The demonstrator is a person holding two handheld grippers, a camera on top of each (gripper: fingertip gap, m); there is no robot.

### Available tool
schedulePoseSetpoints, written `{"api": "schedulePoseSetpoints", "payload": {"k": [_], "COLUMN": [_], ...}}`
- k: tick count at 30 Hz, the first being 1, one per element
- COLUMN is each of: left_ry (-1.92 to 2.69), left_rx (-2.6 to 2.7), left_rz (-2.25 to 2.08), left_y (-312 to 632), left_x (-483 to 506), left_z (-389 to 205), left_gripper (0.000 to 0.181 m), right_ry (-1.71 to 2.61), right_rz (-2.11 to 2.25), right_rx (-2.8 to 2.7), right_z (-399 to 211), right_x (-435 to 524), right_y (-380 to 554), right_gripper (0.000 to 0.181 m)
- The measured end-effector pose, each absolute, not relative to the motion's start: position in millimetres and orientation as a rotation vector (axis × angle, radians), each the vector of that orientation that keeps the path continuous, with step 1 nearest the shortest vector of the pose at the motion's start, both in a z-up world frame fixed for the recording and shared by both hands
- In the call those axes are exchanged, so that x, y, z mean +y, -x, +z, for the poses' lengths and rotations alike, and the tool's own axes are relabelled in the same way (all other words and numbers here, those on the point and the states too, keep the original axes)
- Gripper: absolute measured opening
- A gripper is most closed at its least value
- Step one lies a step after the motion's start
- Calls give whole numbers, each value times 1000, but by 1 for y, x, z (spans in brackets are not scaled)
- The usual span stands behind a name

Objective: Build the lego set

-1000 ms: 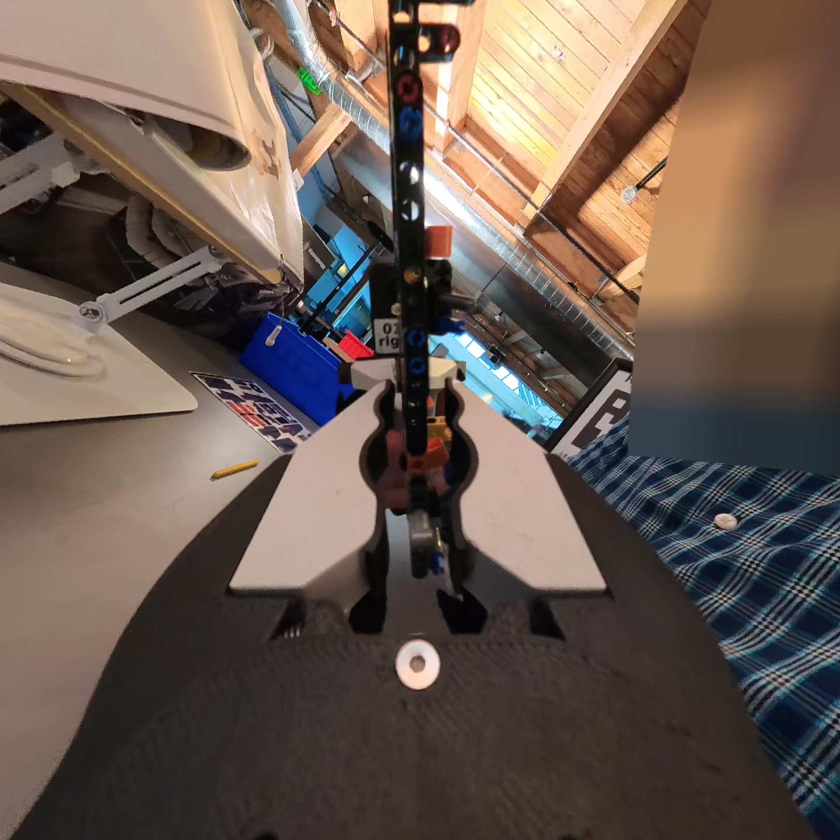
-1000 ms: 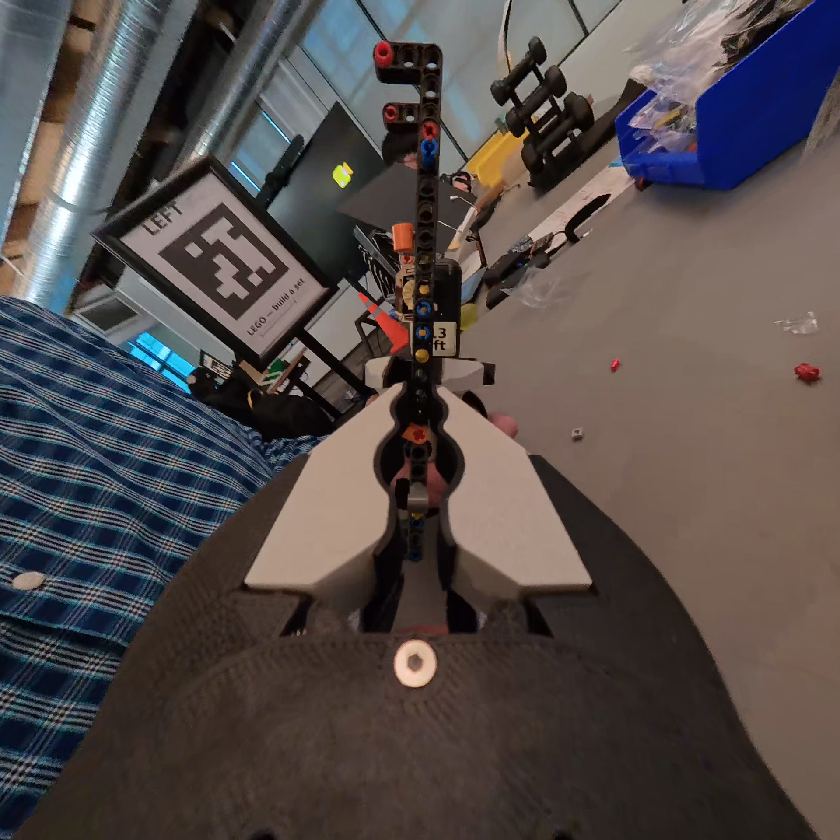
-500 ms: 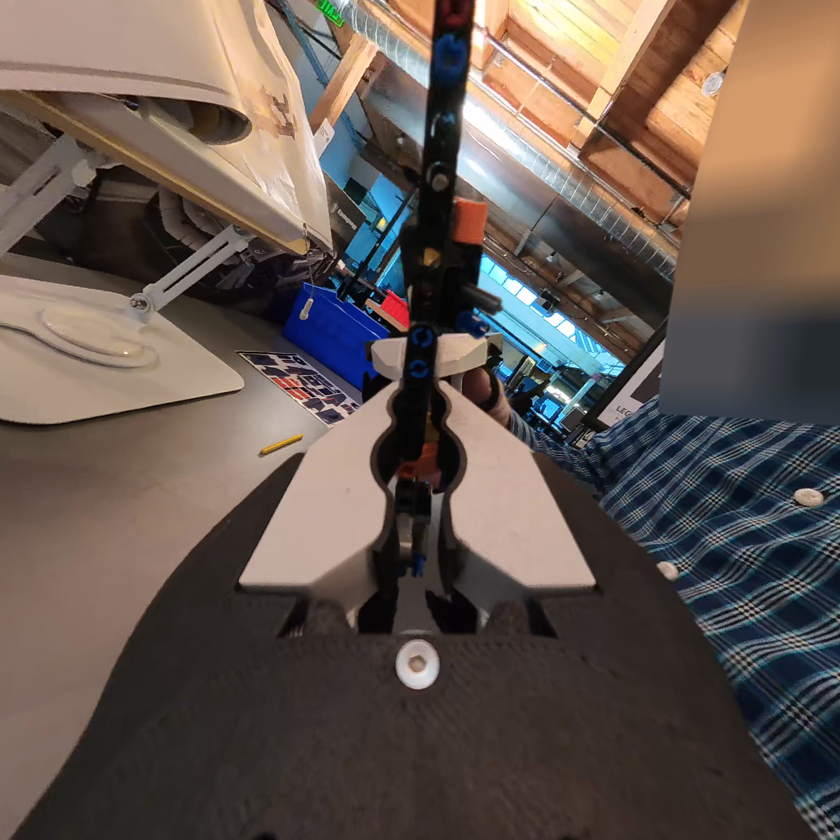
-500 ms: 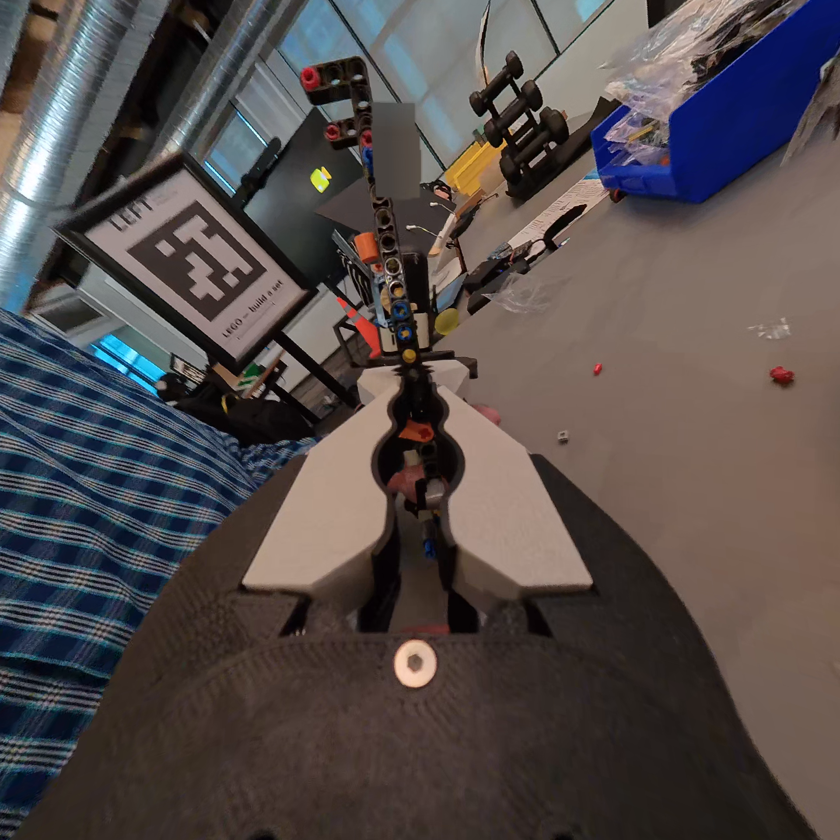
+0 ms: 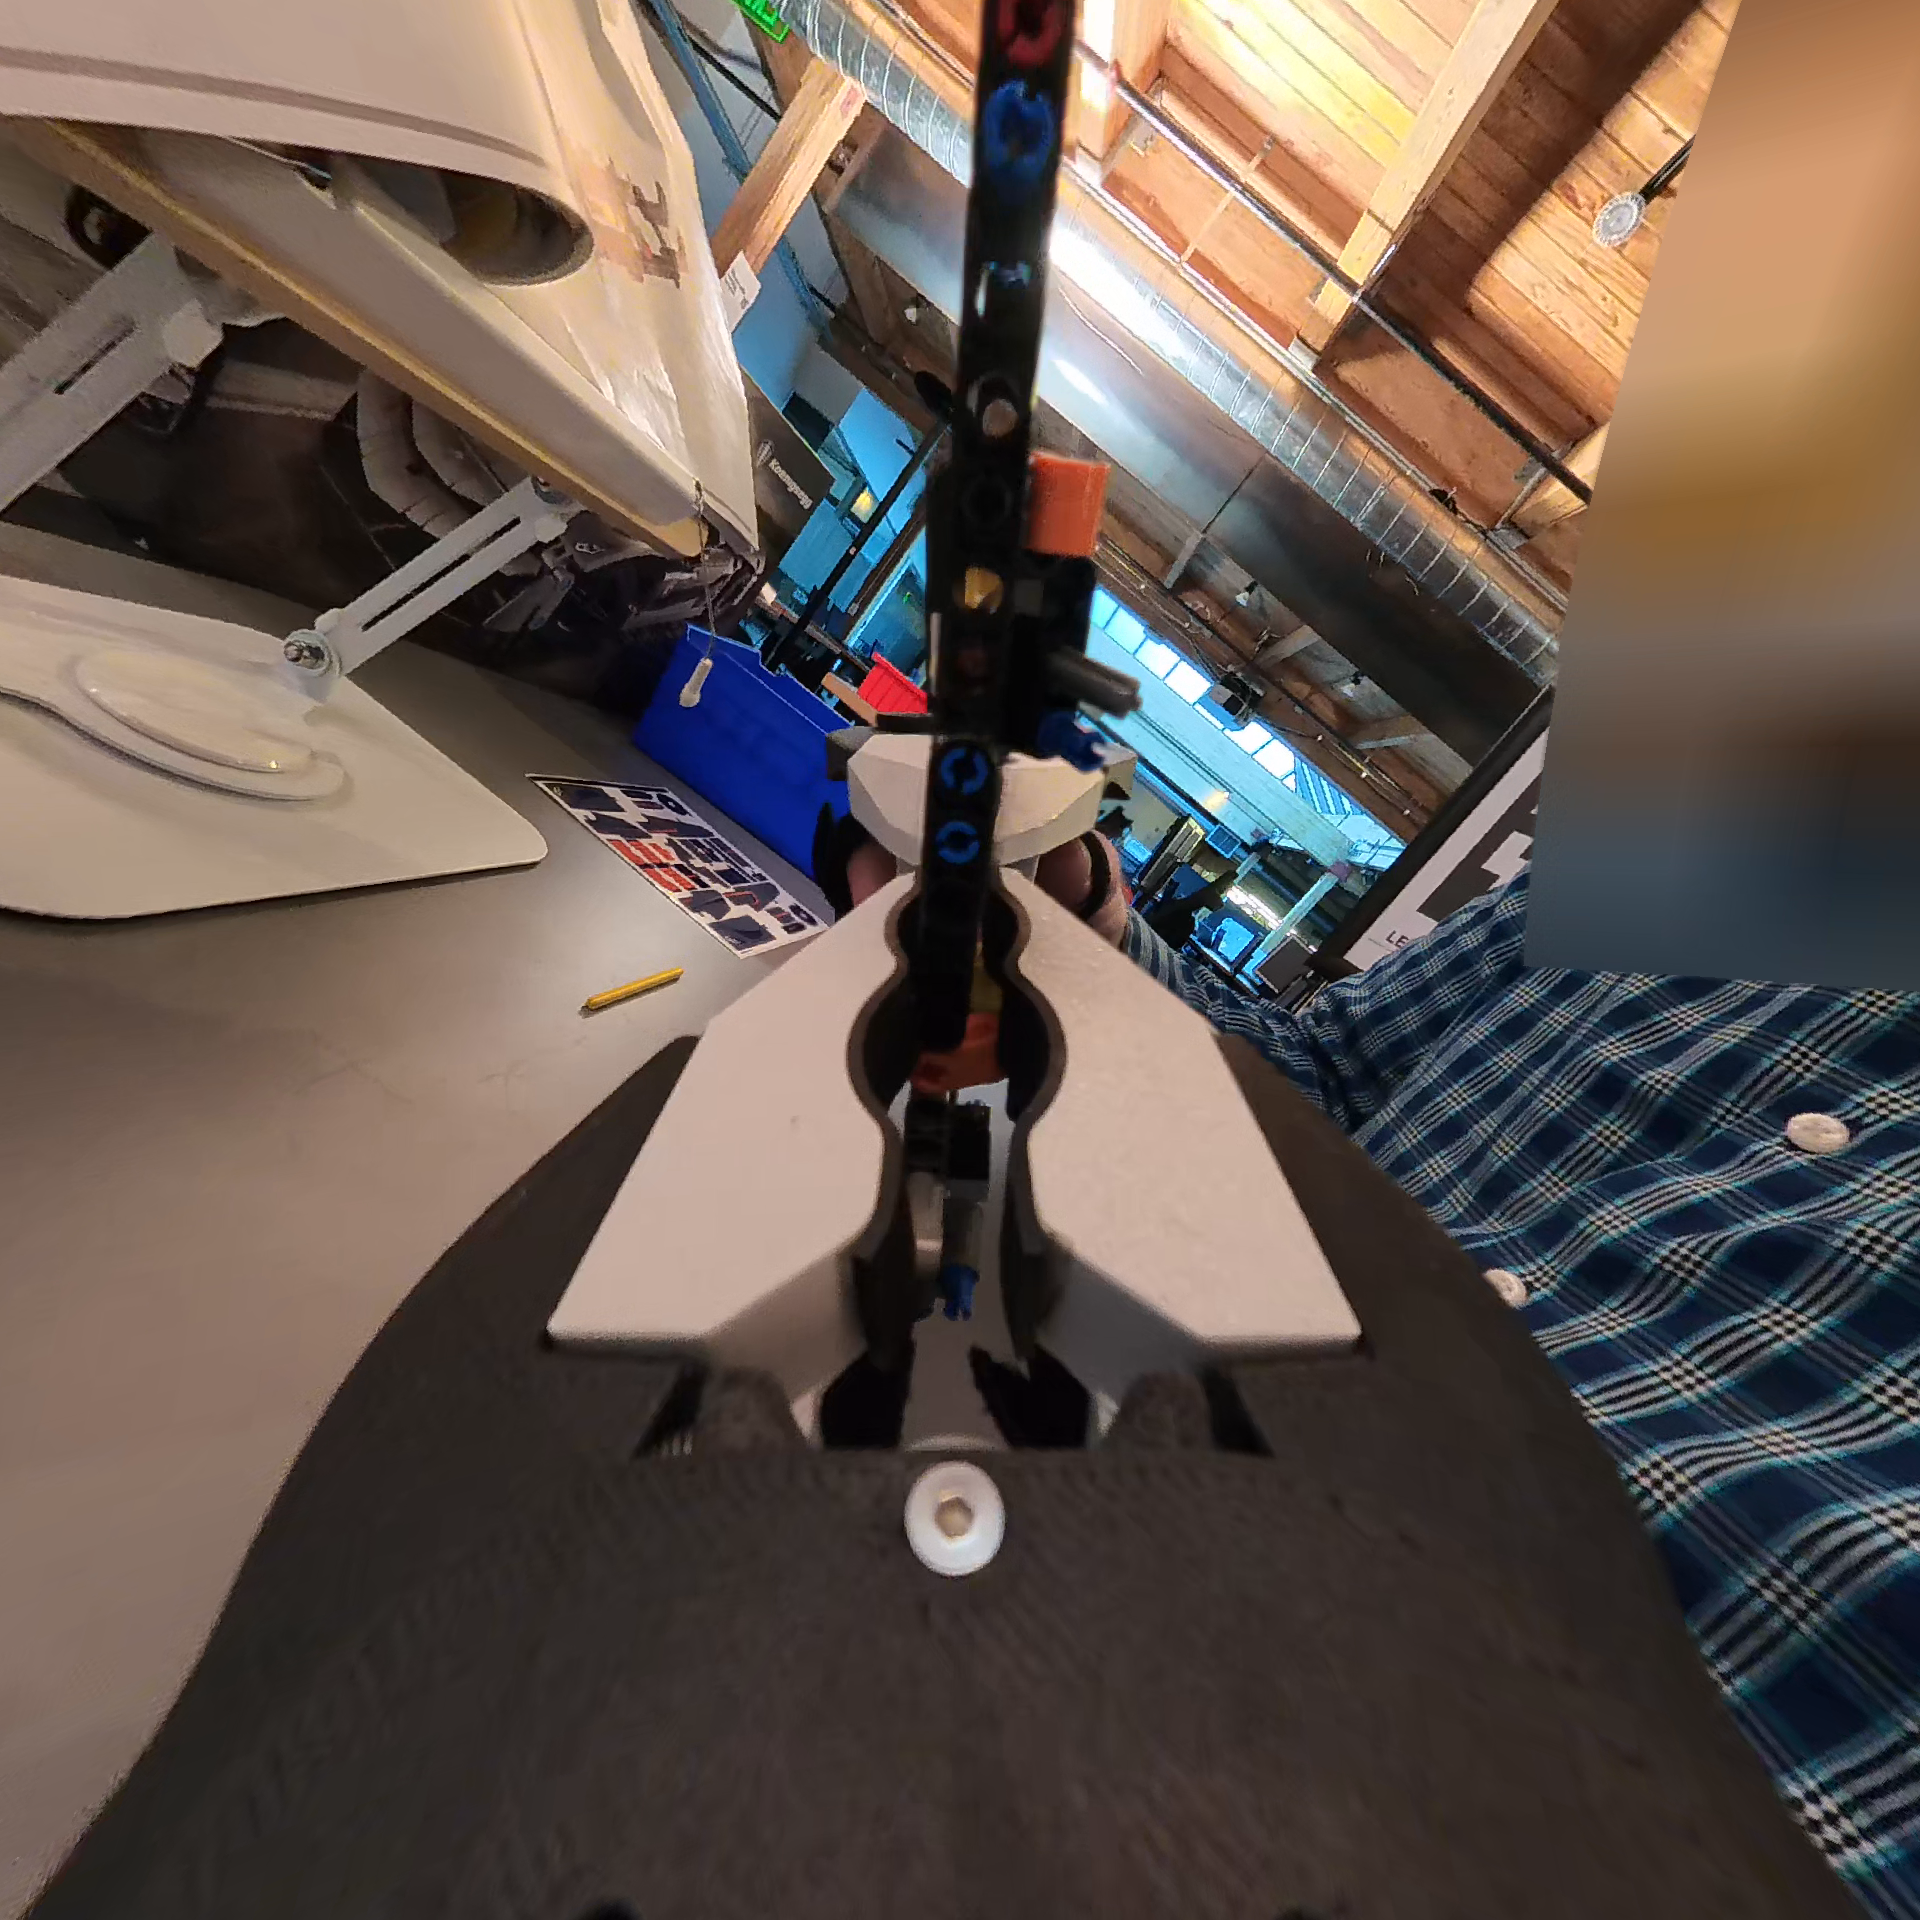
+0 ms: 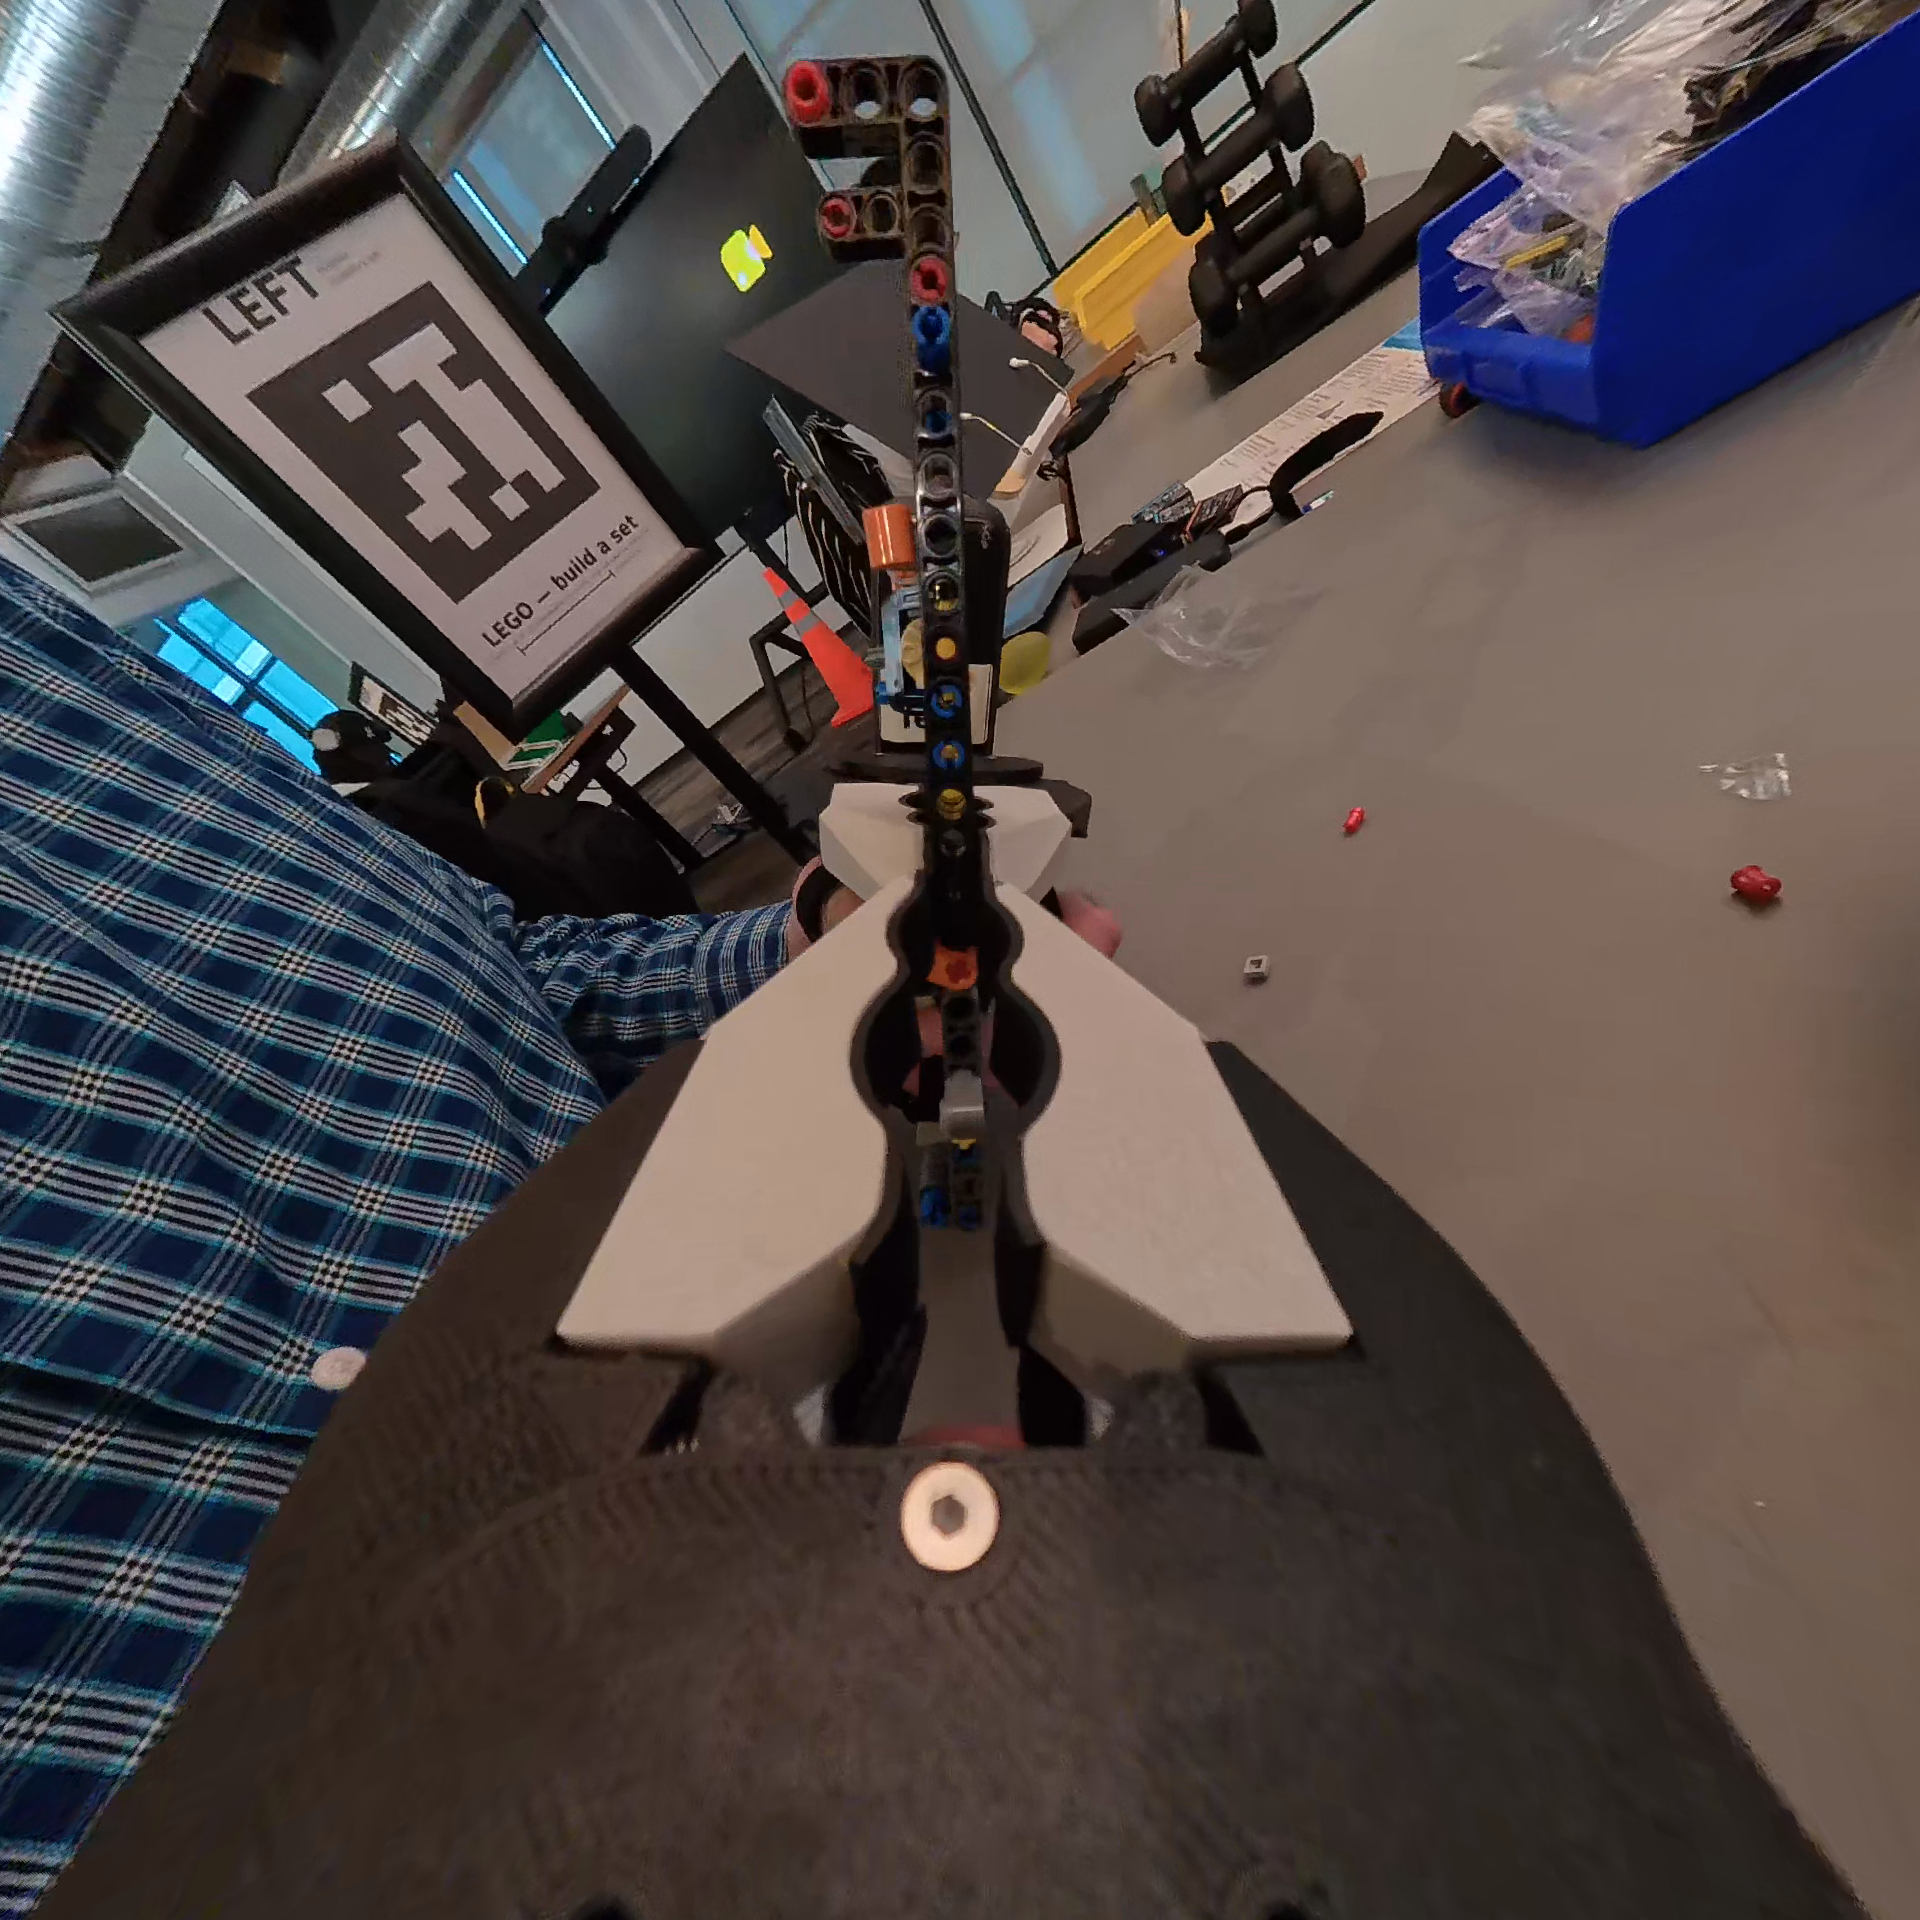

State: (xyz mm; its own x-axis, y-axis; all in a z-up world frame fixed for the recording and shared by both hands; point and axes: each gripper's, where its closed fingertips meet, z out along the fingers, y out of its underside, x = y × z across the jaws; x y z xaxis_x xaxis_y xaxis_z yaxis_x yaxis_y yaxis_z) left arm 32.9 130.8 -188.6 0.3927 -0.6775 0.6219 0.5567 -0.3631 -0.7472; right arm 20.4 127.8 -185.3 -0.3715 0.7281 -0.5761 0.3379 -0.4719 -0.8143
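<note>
Both grippers are closed on the same lego beam, from opposite sides. In the left wrist view the left gripper (image 5: pixel 951 914) has its grey fingers (image 5: pixel 769 1122) pinched against the lower end of the beam (image 5: pixel 987 436), which is black, long and studded with blue and red pins, and runs up past the top edge. An orange piece (image 5: pixel 1065 504) sticks out of it on the right. The right gripper (image 5: pixel 977 805) shows just beyond the left one's tips, gripping the beam a little higher up.

In the right wrist view the right gripper (image 6: pixel 951 883) clamps the beam (image 6: pixel 935 436) the same way, jaws nearly together with only the beam between them. Here the beam's top ends in a hooked section with red pins (the whole length is visible in this view). The left gripper (image 6: pixel 940 826) sits just past the tips, holding the same beam.

The beam is held in the air above a grey table (image 6: pixel 1507 1039). On the table lie small red pieces (image 6: pixel 1756 883), a blue bin (image 6: pixel 1683 301) and a yellow stick (image 5: pixel 634 987). A plaid shirt (image 6: pixel 260 1039) fills one side of each view.
</note>
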Motion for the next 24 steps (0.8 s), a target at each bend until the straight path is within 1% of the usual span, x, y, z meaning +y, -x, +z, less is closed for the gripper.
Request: {"api": "schedulePoseSetpoints", "payload": {"k": [1,16,24], "left_ry": [1453,1528,1489], "left_rx": [115,214,128], "left_rz": [-1293,-1267,-1302], "left_y": [-33,-40,-31], "left_x": [131,114,120], "left_z": [-190,-202,-196], "left_gripper": [7,6,6], "right_ry": [1558,1514,1525], "right_rz": [1910,1807,1833], "right_rx": [-1415,-1688,-1583], "right_z": [-186,-199,-192], "right_x": [128,113,119], "right_y": [-20,-33,-23], "right_gripper": [4,3,5]}}
